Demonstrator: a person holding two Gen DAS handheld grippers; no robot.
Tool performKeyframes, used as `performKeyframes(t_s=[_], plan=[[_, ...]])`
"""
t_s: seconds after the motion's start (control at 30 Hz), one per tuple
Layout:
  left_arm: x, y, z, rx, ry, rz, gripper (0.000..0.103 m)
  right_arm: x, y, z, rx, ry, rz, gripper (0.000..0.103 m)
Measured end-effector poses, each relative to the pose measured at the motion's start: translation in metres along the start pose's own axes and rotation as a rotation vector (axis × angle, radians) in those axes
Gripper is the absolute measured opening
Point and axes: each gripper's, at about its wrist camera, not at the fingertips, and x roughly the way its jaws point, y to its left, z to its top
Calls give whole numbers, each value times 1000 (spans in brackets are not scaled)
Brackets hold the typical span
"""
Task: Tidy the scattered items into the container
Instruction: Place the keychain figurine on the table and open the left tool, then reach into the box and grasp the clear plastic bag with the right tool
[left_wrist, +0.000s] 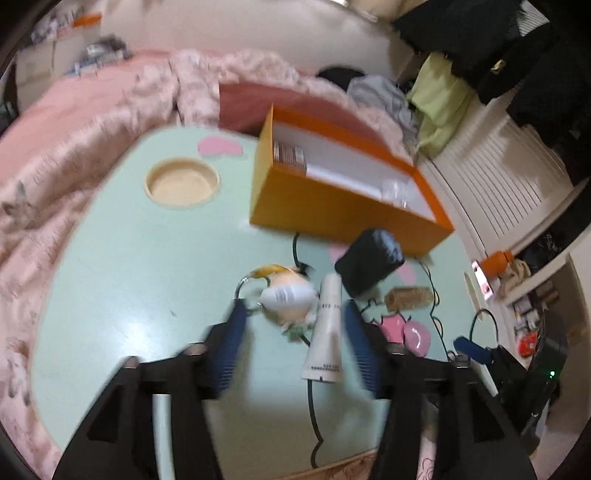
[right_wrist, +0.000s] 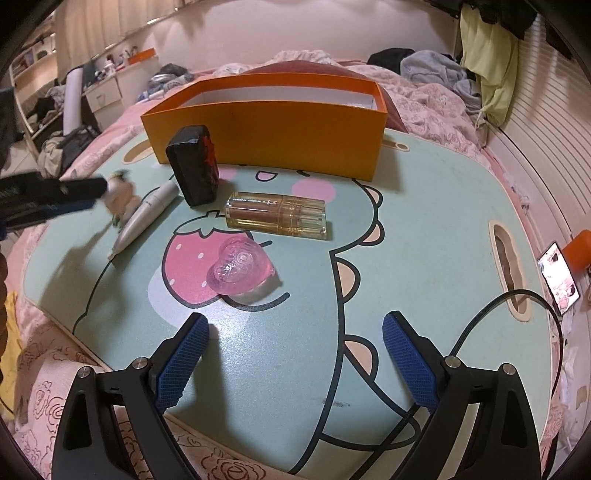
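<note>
An orange box (left_wrist: 332, 206) (right_wrist: 266, 140) stands open at the table's far side, with a jar and a clear item inside. My left gripper (left_wrist: 293, 308) is open around a small plush keychain toy (left_wrist: 290, 295) and a white tube (left_wrist: 327, 328) lying side by side. A black packet (left_wrist: 369, 260) (right_wrist: 194, 170) stands in front of the box. My right gripper (right_wrist: 295, 325) is open and empty above the near table. Ahead of it lie a pink clear heart-shaped case (right_wrist: 238, 267) and a clear amber bottle (right_wrist: 277, 216). The left gripper (right_wrist: 85, 194) shows by the toy (right_wrist: 123, 199) and tube (right_wrist: 147, 218).
The mint cartoon lap table (right_wrist: 406, 229) rests on a pink bed. It has a round cup recess (left_wrist: 181, 182) and a slot (right_wrist: 508, 266). A black cable (right_wrist: 517, 295) runs over its right edge. A phone (right_wrist: 557, 280) lies on the right. Clothes pile up behind.
</note>
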Motion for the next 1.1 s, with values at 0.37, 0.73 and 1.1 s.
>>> performKeyframes(t_s=[0.37, 0.73, 1.1], plan=[[1, -33, -56, 184, 63, 194, 78, 0, -1, 0, 1, -1, -2, 95], [21, -37, -69, 209, 70, 275, 103, -15, -12, 11, 29, -19, 45, 81], [23, -36, -68, 216, 51, 266, 103, -8, -41, 201, -8, 169, 86, 41]])
